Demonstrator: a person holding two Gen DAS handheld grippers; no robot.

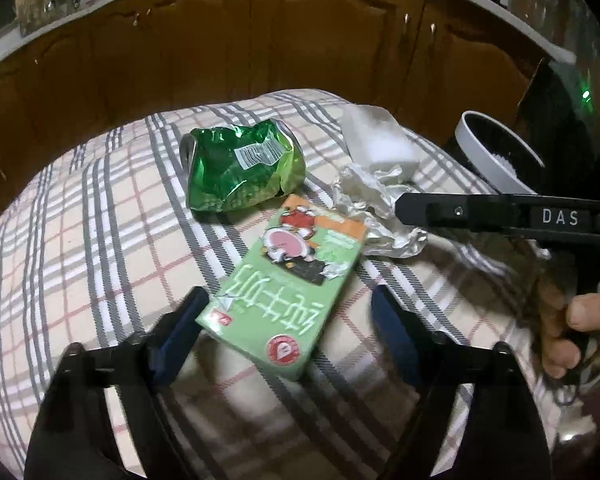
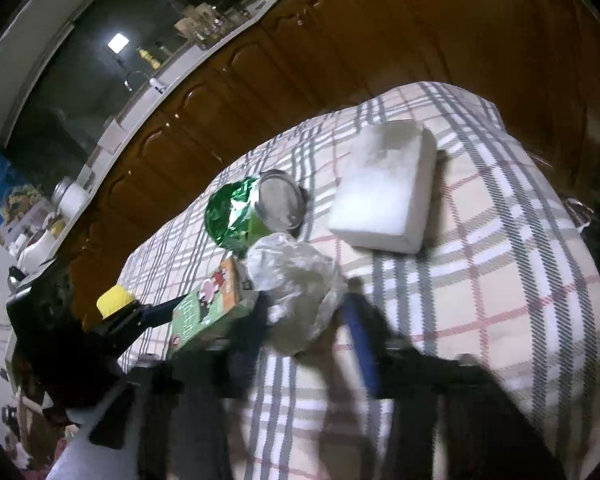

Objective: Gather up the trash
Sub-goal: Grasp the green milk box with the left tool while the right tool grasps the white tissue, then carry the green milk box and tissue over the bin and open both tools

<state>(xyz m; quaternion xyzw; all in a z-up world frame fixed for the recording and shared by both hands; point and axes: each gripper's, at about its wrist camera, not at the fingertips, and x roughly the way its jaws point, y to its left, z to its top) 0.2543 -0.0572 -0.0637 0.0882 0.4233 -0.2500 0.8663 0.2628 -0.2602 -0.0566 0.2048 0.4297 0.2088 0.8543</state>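
Plaid-clothed surface carried the flat green milk carton near its middle between the left claw's parted fingers, while the right claw, apart, straddled the crumpled white wrapper; each should close squarely.

Tablecloth: checked, with grey and pink lines on cream. It lies under both claws and spreads out ahead of them.
Cupboard doors: shiny brown wood, far ahead of the claws, past the cloth's far edge.
Counter: a pale strip on top of the cupboards, with jars too blurry to name.
Window: dark, high up to the left of the right claw, with a bright square of light in it.
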